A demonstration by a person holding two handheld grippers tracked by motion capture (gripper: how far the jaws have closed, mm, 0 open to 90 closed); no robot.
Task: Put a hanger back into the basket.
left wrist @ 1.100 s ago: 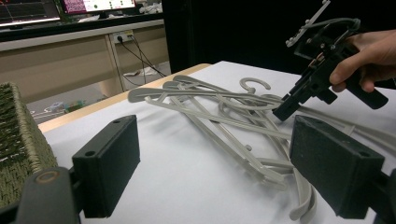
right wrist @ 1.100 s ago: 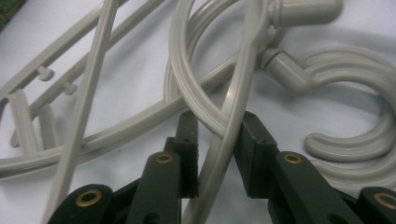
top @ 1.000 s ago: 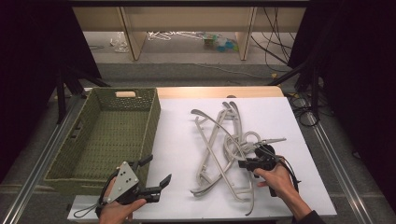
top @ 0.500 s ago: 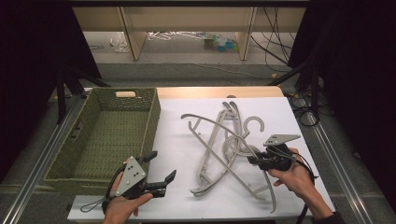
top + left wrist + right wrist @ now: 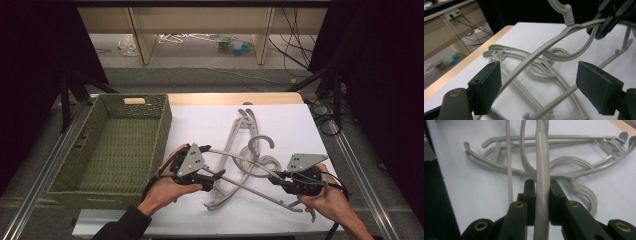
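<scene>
A pile of grey plastic hangers [image 5: 239,131] lies on the white tabletop [image 5: 295,125]. My right gripper [image 5: 274,178] is shut on one arm of a grey hanger [image 5: 240,159] and holds it raised off the pile. In the right gripper view the pads [image 5: 555,192] squeeze that arm [image 5: 542,157] from both sides. My left gripper [image 5: 212,161] is at the hanger's other end. Its jaws have just been closing a little, and they still stand wide apart. The hanger's arm [image 5: 554,41] runs between the jaws [image 5: 549,75], close to one pad [image 5: 486,85], and neither pad presses on it.
A green woven basket [image 5: 162,130] stands on the left part of the table with nothing in it. The table's wooden far edge [image 5: 235,98] lies behind the pile. Cables trail over the floor at the right [image 5: 325,110].
My left gripper has moved right and up to the lifted hanger's free end. The right gripper has risen with the hanger, pulling it up from the pile.
</scene>
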